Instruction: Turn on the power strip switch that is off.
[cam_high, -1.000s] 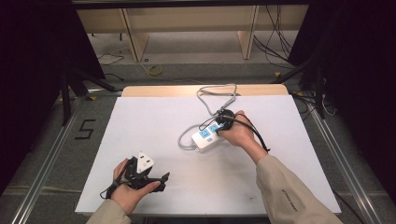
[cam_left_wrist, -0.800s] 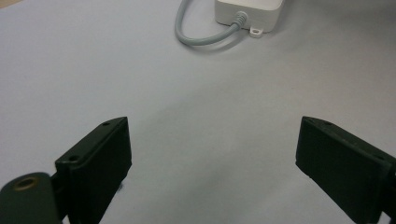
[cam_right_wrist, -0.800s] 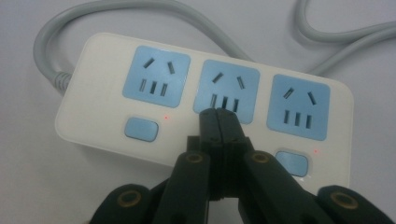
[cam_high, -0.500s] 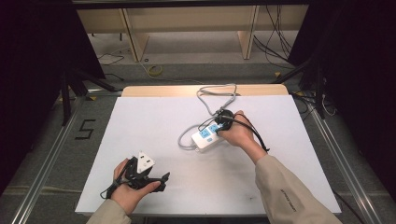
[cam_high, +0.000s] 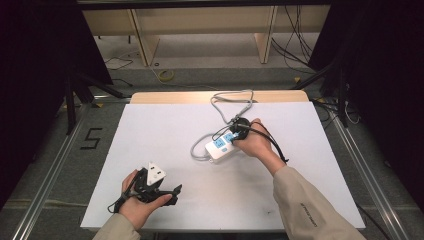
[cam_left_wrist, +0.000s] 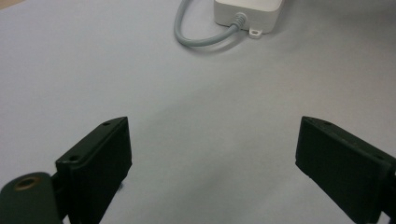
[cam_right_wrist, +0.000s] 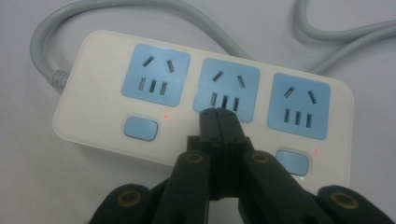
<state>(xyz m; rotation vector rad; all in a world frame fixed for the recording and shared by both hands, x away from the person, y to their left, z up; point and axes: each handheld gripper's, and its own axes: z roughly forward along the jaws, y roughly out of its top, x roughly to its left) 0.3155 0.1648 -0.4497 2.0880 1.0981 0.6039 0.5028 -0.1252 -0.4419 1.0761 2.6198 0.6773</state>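
Power strip (cam_high: 220, 146): white moulded plastic, rounded oblong body, lying flat on the matte white table (cam_high: 165, 125) right of centre. In the right gripper view it (cam_right_wrist: 201, 98) carries three pale blue socket faces in a row, with rounded blue buttons (cam_right_wrist: 140, 128) below them and small red indicator dots alongside. A smooth grey round cable (cam_high: 231, 102) leaves one end, curves back and loops toward the table's far wooden edge.

Right gripper (cam_right_wrist: 219, 116): black jaws pressed together with nothing between them, tips over the lower edge of the middle socket face; contact cannot be confirmed. The right hand (cam_high: 257, 142) holds it at the strip's far end.

Left gripper (cam_left_wrist: 212, 161): flat black rectangular pads spread wide apart, holding nothing, over bare table at the near left, well apart from the strip.

Against the earlier frames: no visible change in strip, cable or either hand's position.
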